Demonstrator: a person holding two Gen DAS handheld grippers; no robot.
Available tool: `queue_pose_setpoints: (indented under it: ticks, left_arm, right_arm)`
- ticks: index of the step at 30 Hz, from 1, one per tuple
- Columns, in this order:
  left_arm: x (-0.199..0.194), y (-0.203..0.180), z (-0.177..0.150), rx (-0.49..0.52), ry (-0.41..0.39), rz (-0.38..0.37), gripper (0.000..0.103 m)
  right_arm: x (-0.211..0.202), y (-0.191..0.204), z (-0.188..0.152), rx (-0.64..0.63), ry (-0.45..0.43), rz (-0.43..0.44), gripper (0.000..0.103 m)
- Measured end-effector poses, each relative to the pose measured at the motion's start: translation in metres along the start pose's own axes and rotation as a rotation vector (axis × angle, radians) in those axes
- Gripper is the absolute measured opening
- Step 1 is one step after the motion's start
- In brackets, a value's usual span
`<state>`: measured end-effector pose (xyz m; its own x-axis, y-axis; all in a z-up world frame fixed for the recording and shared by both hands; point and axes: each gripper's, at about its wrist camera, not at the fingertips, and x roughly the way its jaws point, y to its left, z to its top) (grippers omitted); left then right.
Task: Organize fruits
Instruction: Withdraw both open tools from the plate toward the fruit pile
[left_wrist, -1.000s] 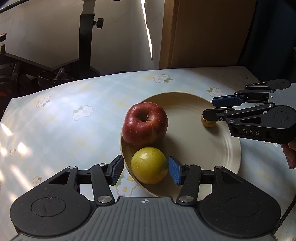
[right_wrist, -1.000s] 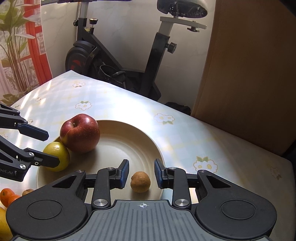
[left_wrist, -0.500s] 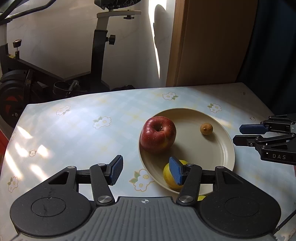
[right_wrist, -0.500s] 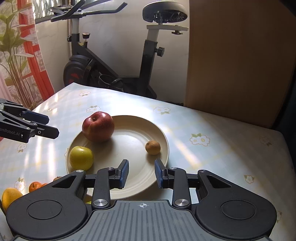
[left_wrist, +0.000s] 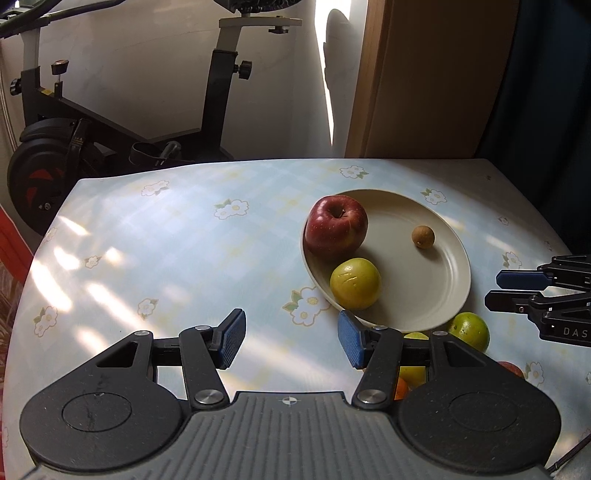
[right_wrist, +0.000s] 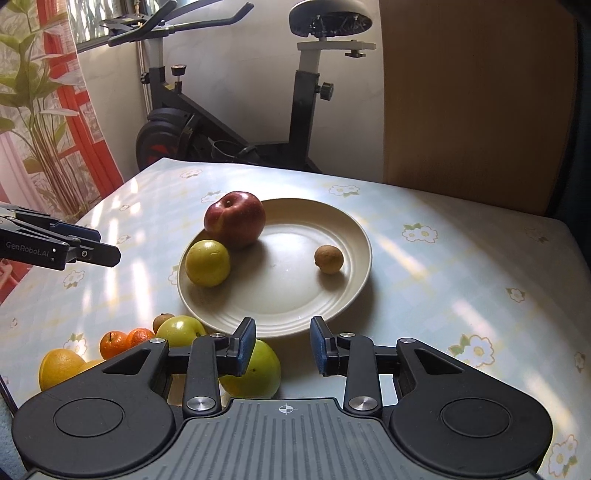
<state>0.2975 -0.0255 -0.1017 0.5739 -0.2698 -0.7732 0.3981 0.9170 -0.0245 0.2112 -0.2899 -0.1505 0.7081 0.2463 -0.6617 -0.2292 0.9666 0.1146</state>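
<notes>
A cream plate (left_wrist: 436, 295) (right_wrist: 288, 295) holds a red apple (left_wrist: 336, 228) (right_wrist: 235, 219), a yellow-green apple (left_wrist: 355, 283) (right_wrist: 207, 263) and a small brown fruit (left_wrist: 423, 236) (right_wrist: 328, 259). My left gripper (left_wrist: 291, 338) is open and empty, above the table to the left of the plate. My right gripper (right_wrist: 282, 345) is open and empty, just short of the plate's near rim. Loose fruit lies beside the plate: green apples (right_wrist: 251, 369) (left_wrist: 469, 328), small oranges (right_wrist: 114, 343) and a larger orange (right_wrist: 61, 367).
The table wears a pale floral cloth (left_wrist: 166, 251) (right_wrist: 461, 277). An exercise bike (right_wrist: 240, 122) (left_wrist: 110, 122) stands behind the table. A wooden panel (right_wrist: 472, 92) and a dark curtain (left_wrist: 546, 74) are at the back right. A plant (right_wrist: 33, 103) stands by the window.
Both grippers have drawn back and up from the plate. The left let go of the yellow-green apple and the right let go of the small brown fruit; both lie on the plate.
</notes>
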Motion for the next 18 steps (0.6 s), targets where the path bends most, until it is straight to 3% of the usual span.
queue_pose_setpoints:
  ticks: [13,18]
  left_arm:
    - [-0.012,0.012,-0.027,-0.068,0.020,-0.012,0.058]
    - [-0.008,0.013,-0.032,-0.090,0.039,-0.021,0.058]
  right_arm:
    - [0.007,0.007,-0.016,0.037,0.032,0.019,0.033]
    - [0.014,0.015,-0.019,0.020,0.059,0.043,0.039]
